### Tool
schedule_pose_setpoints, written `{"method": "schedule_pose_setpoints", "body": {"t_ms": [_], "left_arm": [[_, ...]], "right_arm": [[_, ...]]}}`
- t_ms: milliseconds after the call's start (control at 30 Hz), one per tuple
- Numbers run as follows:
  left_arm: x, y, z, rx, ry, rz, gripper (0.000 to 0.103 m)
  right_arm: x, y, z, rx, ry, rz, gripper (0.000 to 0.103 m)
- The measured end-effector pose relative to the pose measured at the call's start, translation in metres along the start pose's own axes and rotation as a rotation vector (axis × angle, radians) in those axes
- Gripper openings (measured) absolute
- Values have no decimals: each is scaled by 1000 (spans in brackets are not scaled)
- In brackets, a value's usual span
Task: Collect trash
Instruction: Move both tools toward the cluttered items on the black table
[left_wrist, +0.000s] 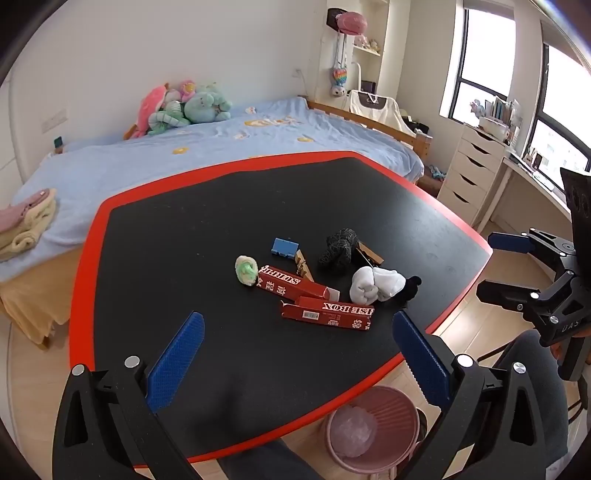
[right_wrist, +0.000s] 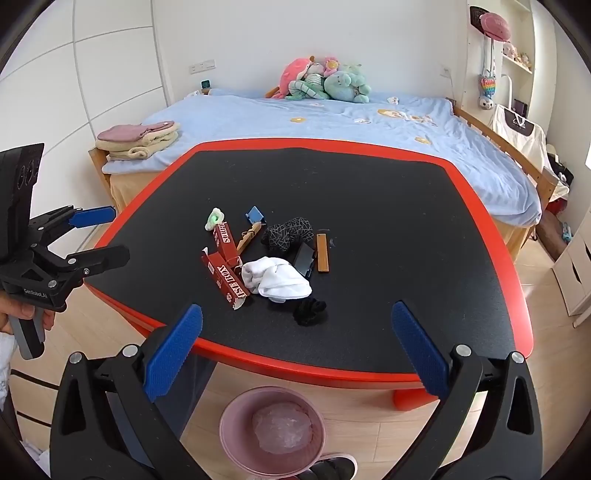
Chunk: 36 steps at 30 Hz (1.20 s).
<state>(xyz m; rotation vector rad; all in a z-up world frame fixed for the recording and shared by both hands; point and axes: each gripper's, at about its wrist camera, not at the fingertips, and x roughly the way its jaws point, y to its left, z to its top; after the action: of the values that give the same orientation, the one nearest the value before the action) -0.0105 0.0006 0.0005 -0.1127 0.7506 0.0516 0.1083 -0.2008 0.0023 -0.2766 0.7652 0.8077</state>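
On the black table (left_wrist: 221, 206) (right_wrist: 388, 206) with a red rim lies a pile: two red cardboard boxes (left_wrist: 328, 313) (right_wrist: 231, 280), a green-white wad (left_wrist: 246, 269) (right_wrist: 214, 218), white cloth (left_wrist: 373, 285) (right_wrist: 277, 280), a black patterned bundle (left_wrist: 338, 247) (right_wrist: 288, 232), a small black wad (left_wrist: 413, 286) (right_wrist: 310, 312), a blue clip (left_wrist: 284, 246) (right_wrist: 255, 214) and wooden pieces (left_wrist: 304, 266) (right_wrist: 322, 254). A pink bin (left_wrist: 373, 428) (right_wrist: 273, 428) stands on the floor below the table's near edge. My left gripper (left_wrist: 295, 354) (right_wrist: 101, 236) is open and empty above the table's near side. My right gripper (right_wrist: 295, 347) (left_wrist: 498, 266) is open and empty above the bin.
A bed (left_wrist: 184, 155) (right_wrist: 332, 125) with a blue cover, plush toys and folded towels (right_wrist: 138, 140) stands behind the table. White drawers (left_wrist: 471, 173) and a desk are at the right by the window. The floor is wood.
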Motion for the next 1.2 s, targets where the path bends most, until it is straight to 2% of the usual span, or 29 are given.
{"method": "schedule_pose_setpoints", "body": {"t_ms": [1200], "left_arm": [[3, 0, 1, -3, 14, 1, 98]], "right_arm": [[6, 6, -6, -1, 12, 17, 100]]}}
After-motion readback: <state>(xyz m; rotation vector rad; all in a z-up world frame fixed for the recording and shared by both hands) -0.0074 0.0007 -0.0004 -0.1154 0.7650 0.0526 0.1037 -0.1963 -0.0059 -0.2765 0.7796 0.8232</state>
